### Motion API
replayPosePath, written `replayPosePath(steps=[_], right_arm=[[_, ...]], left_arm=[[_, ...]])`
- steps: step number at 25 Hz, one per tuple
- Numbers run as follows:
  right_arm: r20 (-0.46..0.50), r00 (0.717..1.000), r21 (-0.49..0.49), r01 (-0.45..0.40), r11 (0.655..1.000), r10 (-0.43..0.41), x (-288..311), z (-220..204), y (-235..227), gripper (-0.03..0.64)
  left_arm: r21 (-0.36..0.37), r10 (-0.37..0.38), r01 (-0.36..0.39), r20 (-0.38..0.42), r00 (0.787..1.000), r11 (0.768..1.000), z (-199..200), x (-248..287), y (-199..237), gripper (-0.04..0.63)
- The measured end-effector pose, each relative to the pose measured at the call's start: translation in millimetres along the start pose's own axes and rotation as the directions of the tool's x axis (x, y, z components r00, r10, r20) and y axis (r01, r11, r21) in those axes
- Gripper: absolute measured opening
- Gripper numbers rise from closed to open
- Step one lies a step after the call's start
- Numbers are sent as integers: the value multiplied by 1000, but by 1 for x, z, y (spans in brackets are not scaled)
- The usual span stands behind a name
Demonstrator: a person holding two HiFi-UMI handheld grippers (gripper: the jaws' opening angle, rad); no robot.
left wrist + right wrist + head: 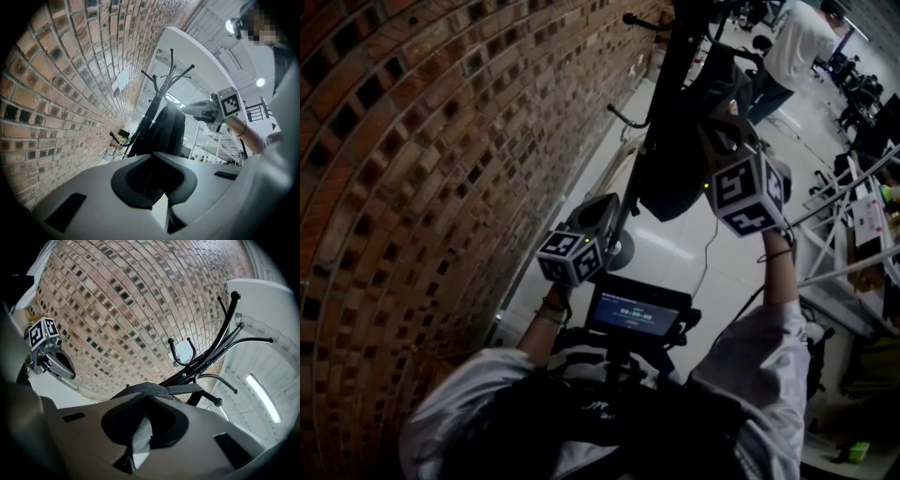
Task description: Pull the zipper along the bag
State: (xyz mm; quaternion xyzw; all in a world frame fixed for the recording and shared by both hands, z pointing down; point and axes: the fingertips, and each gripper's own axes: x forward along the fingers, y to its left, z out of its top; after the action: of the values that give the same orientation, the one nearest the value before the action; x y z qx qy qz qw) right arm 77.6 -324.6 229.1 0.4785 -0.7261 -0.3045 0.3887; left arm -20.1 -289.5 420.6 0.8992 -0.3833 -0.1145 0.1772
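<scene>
Right gripper view has my right tongs (145, 430) pressed together, and I judge a fold of the bag (151, 391) is caught in them; its dark cloth lies right at their tip. Meanwhile my left tongs (157, 190) are pressed together on nothing, low and well apart from the bag, which hangs on the coat stand (668, 89). It looks soft and limp, so it will likely swing and bunch. One tongs should hold the cloth taut near the zipper while the other takes the pull tab, which I cannot make out. The stand's hooks crowd close, the brick wall (441, 141) is at my left, and a person (792, 47) stands well beyond.
</scene>
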Motion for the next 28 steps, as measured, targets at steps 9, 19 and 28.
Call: replayPosePath(steps=[9, 19, 28], right_arm=[[-13, 1000, -44, 6, 999, -7, 4, -3, 12, 9], [-41, 999, -138, 4, 990, -10, 4, -9, 24, 9], [-62, 998, -195, -14, 981, 2, 7, -14, 44, 11]], left_arm=[[-10, 9, -9, 7, 1000, 1000, 3, -1, 5, 8], [-11, 5, -5, 1, 1000, 1000, 1, 0, 2, 8], [-9, 9, -9, 3, 1000, 1000, 2, -3, 4, 7]])
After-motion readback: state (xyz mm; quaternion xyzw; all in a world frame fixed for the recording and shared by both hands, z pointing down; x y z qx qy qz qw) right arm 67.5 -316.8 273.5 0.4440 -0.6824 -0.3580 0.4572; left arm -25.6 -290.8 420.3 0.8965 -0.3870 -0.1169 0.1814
